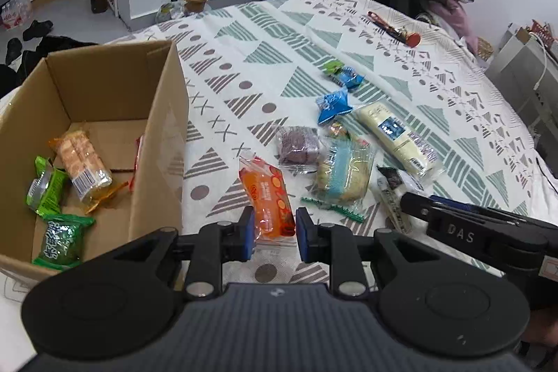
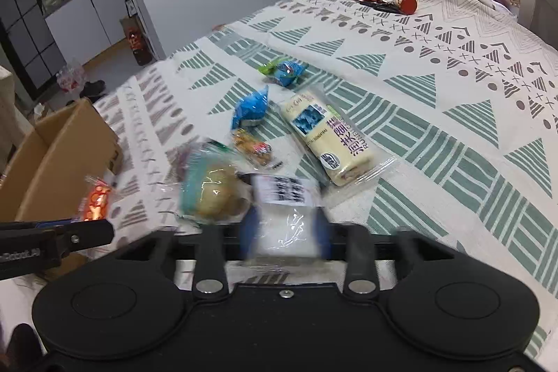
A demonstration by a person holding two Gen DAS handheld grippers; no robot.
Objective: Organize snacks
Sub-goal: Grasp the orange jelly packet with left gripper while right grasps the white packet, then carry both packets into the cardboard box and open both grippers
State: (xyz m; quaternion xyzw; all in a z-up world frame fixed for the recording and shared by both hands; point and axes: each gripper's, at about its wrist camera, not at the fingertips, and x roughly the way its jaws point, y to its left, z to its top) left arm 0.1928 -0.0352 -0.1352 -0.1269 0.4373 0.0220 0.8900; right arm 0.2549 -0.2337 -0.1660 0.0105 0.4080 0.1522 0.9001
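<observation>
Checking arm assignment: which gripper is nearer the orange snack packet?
Left. The left gripper straddles the orange snack packet; the right gripper sits off to its right, around a clear packet.

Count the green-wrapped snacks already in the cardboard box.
2 in the cardboard box: one green packet by the left wall, another green packet at the near corner. The near wall may hide more.

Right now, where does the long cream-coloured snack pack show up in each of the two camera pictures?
Left wrist view: the cream snack pack lies right of centre on the patterned bedspread.
Right wrist view: the same pack lies at centre.
Shared landmark: the blue packet lies just left of it.
</observation>
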